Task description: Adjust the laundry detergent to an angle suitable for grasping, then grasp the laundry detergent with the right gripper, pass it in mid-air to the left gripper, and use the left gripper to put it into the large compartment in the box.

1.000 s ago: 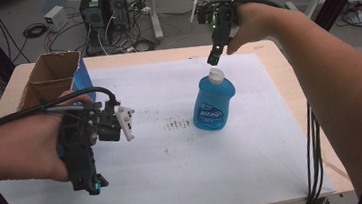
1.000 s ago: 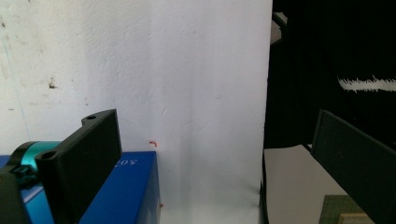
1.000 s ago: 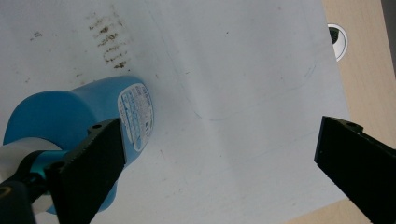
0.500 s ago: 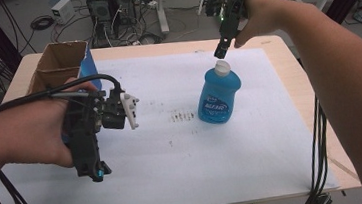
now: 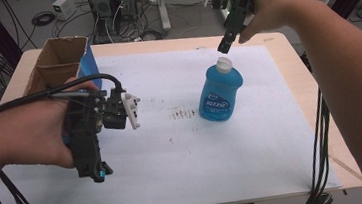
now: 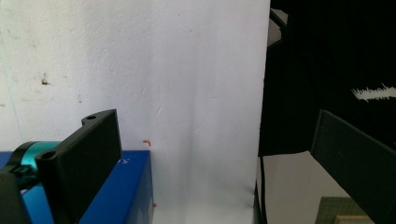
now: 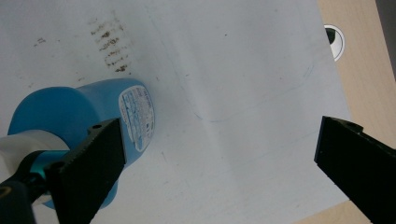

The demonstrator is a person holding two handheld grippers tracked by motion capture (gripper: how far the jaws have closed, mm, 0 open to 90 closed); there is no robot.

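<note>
A blue dish-soap bottle (image 5: 220,92) with a white cap (image 5: 223,64) stands upright on the white sheet (image 5: 183,147), right of centre. My right gripper (image 5: 225,45) hangs just above and behind the cap, pointing down. In the right gripper view its jaws stand wide apart, open (image 7: 215,123), with the bottle (image 7: 88,116) below the left jaw and nothing between them. My left gripper (image 5: 98,173) is held over the left side of the sheet, pointing toward the near edge. Its jaws are also spread open (image 6: 210,116) and hold nothing.
An open cardboard box (image 5: 59,58) stands at the far left corner with a blue box (image 5: 90,65) against it. A blue box corner (image 6: 126,186) lies beside the left gripper's left jaw. Dark smudges (image 5: 184,113) mark the sheet's middle. Cables hang off the table's right edge (image 5: 322,133).
The whole scene has shifted slightly in the high view. The right gripper stays just over the bottle's cap and the left gripper keeps its place; both remain open.
</note>
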